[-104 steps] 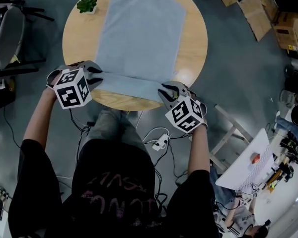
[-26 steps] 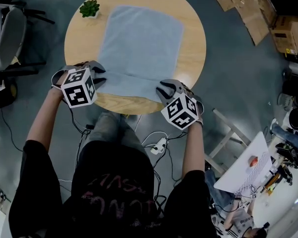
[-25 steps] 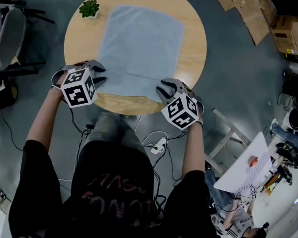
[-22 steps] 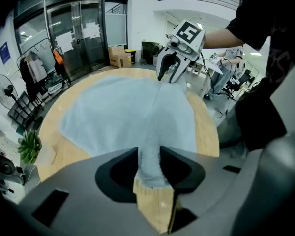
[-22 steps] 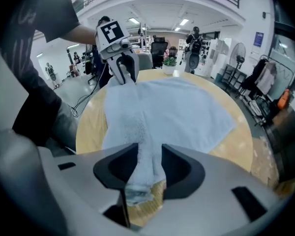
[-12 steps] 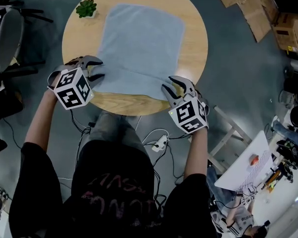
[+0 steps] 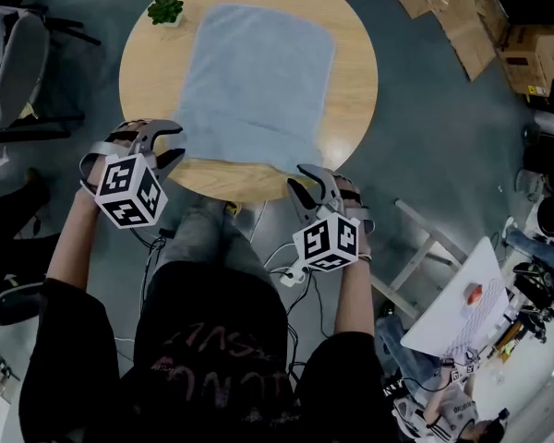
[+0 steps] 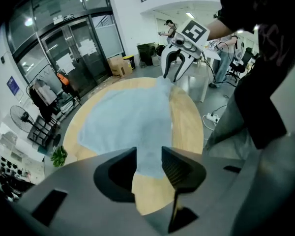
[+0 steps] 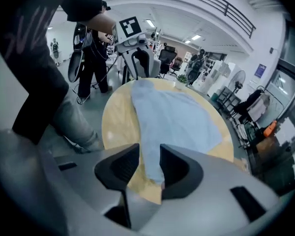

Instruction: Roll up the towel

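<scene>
A light blue towel lies spread on the round wooden table; its near edge runs close to the table's near rim. My left gripper hovers just off the towel's near left corner. Its jaws have just been opening and stand open, with only the towel and table showing far below the gap. My right gripper hangs past the table's rim by the near right corner. It too has just been opening and is open on nothing, the towel showing beyond it.
A small potted plant stands at the table's far left. A chair is at the left, cardboard boxes at the far right, a wooden frame and a power strip with cables on the floor.
Both grippers have let go of the towel's near edge, opened, and drawn back towards the person and upward. The towel stays on the table.
</scene>
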Demonstrator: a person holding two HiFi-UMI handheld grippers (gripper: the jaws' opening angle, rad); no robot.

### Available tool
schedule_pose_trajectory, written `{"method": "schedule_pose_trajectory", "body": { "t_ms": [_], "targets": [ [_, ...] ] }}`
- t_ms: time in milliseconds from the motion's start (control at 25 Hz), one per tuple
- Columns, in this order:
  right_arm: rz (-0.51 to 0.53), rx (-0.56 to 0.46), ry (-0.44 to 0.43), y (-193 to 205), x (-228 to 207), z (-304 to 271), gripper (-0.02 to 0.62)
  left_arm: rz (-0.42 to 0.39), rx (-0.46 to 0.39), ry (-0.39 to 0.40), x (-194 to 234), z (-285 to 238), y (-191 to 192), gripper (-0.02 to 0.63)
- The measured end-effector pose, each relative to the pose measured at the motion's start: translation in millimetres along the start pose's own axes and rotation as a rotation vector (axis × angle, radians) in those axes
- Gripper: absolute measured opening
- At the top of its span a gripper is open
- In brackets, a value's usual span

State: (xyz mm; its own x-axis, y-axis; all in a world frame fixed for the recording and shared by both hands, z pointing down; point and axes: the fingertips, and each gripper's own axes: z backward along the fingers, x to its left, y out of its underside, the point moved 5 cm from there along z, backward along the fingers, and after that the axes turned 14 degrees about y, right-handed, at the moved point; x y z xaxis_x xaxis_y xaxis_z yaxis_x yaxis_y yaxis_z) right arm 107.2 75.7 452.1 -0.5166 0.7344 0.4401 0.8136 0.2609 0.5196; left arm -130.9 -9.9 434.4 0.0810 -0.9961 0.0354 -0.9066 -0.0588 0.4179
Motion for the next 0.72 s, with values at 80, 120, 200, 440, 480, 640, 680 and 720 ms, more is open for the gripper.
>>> {"method": "schedule_pose_trajectory", "body": {
  "t_ms": [80,120,200,440,480,640,680,720],
  "targets": [
    [0.043,0.005,0.021,-0.4,6.2,-7.9,0.164,-0.042,0.031,-0.020,-9.7,-10.6,-4.6,0.181],
    [0.066,0.010,0.028,-0.7,7.7,-13.3,0.179,-0.061,0.051,-0.028,-12.3,-17.2,-5.4,0.194],
    [0.100,0.030,0.035,0.7,7.2,-25.3,0.202,-0.095,0.099,-0.049,-11.4,-30.5,-5.1,0.234],
    [0.167,0.088,0.040,6.3,-13.8,-55.5,0.216,-0.120,0.181,-0.101,23.4,-47.7,-0.8,0.258],
    [0.170,0.095,0.029,7.6,-15.3,-59.5,0.213,-0.116,0.184,-0.086,27.0,-50.4,-0.4,0.258],
    [0.159,0.114,-0.033,7.9,-18.0,-69.1,0.169,-0.099,0.189,0.003,32.4,-57.0,0.7,0.205],
    [0.156,0.113,-0.042,6.9,-18.9,-68.5,0.150,-0.095,0.185,0.016,32.2,-56.1,0.6,0.185],
    [0.154,0.109,-0.049,5.9,-19.4,-66.7,0.130,-0.091,0.178,0.023,31.1,-54.3,0.4,0.160]
  ]
}}
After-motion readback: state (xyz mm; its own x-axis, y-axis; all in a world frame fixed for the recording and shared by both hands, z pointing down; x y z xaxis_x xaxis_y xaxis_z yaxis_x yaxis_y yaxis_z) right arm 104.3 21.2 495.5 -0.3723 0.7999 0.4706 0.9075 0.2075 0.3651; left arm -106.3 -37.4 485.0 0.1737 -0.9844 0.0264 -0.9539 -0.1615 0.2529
